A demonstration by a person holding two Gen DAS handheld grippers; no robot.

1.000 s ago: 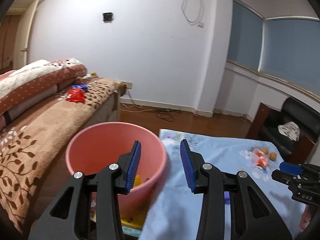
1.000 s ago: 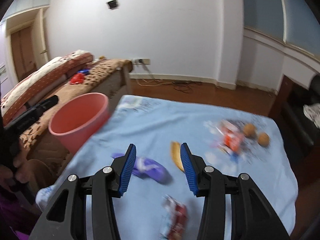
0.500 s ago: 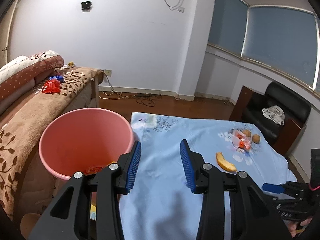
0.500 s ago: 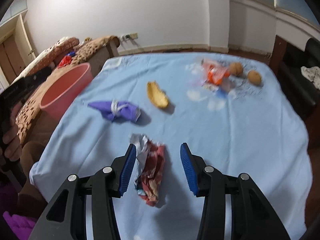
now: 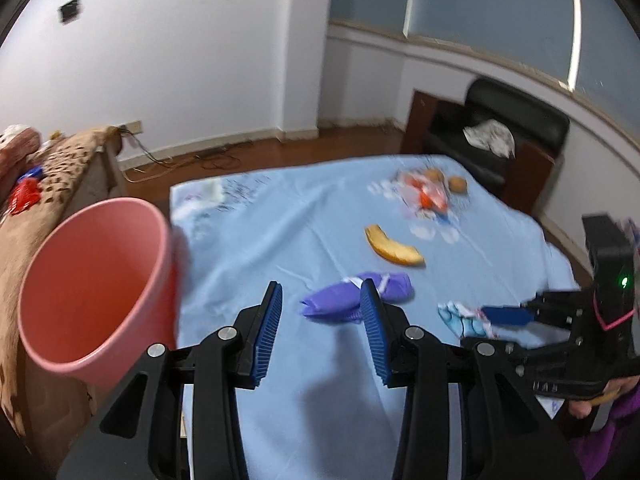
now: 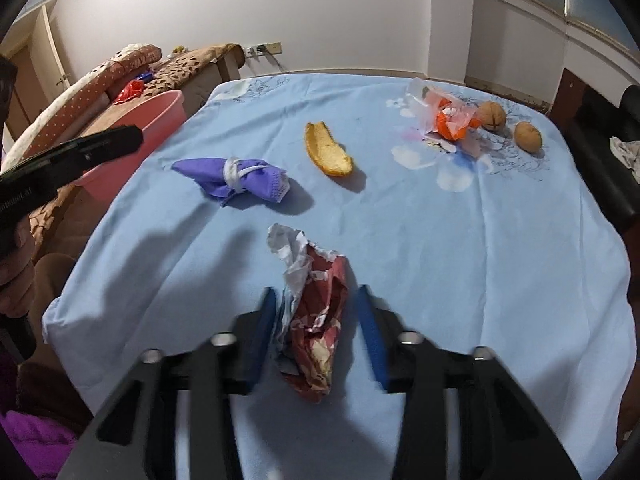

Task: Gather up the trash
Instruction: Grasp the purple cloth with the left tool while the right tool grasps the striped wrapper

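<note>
Around the red wrapper (image 6: pixel 316 320), right tool (image 6: pixel 318 330) closing since.

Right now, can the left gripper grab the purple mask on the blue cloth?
Probably yes. The left gripper has open, empty jaws, and the purple mask lies just ahead on the blue cloth with nothing between them. The right gripper, closing around the red wrapper, stays clear.

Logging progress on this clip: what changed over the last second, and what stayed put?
The right claw came down over the crumpled red wrapper and now straddles it, jaws closing, pads not yet pressing. The left claw swung from the pink bucket toward the purple mask, open and empty. The mask, banana peel, walnuts and orange packet stayed on the blue cloth.
</note>
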